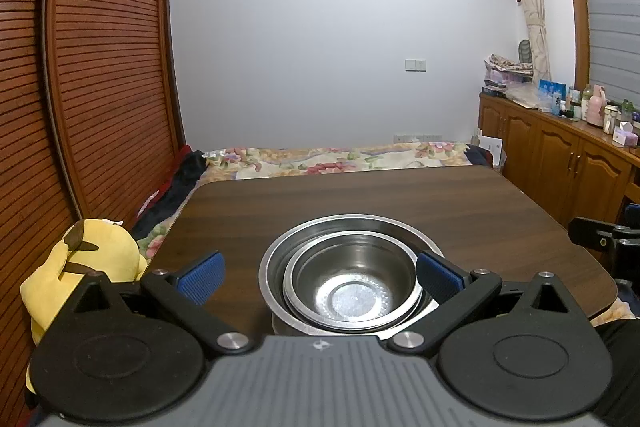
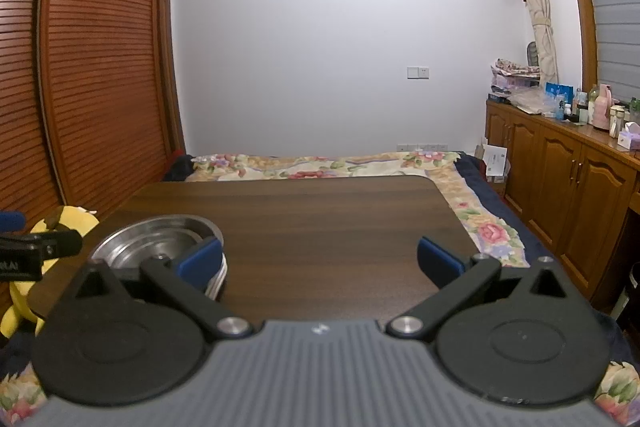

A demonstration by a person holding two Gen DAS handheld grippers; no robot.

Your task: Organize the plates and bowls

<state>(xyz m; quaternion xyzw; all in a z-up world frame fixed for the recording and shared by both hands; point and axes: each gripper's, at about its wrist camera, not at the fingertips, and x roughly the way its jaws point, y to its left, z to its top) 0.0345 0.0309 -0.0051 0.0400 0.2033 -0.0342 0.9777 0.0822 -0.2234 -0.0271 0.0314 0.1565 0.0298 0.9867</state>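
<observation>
A stack of stainless steel bowls and plates [image 1: 348, 283] sits on the dark wooden table [image 1: 440, 203], a smaller bowl nested inside a wider one. My left gripper [image 1: 320, 277] is open, its blue pads [image 1: 202, 277] wide apart on either side of the stack, holding nothing. In the right wrist view the same stack [image 2: 160, 239] lies at the left, partly behind my left pad. My right gripper [image 2: 320, 261] is open and empty above bare table [image 2: 320, 219], to the right of the stack.
A yellow plush toy [image 1: 80, 267] sits off the table's left edge. A bed with a floral cover [image 2: 320, 163] lies beyond the far edge. Wooden cabinets [image 2: 560, 187] with bottles stand at right. Louvred wardrobe doors [image 1: 100, 67] stand at left. The other gripper's body [image 1: 604, 239] shows at right.
</observation>
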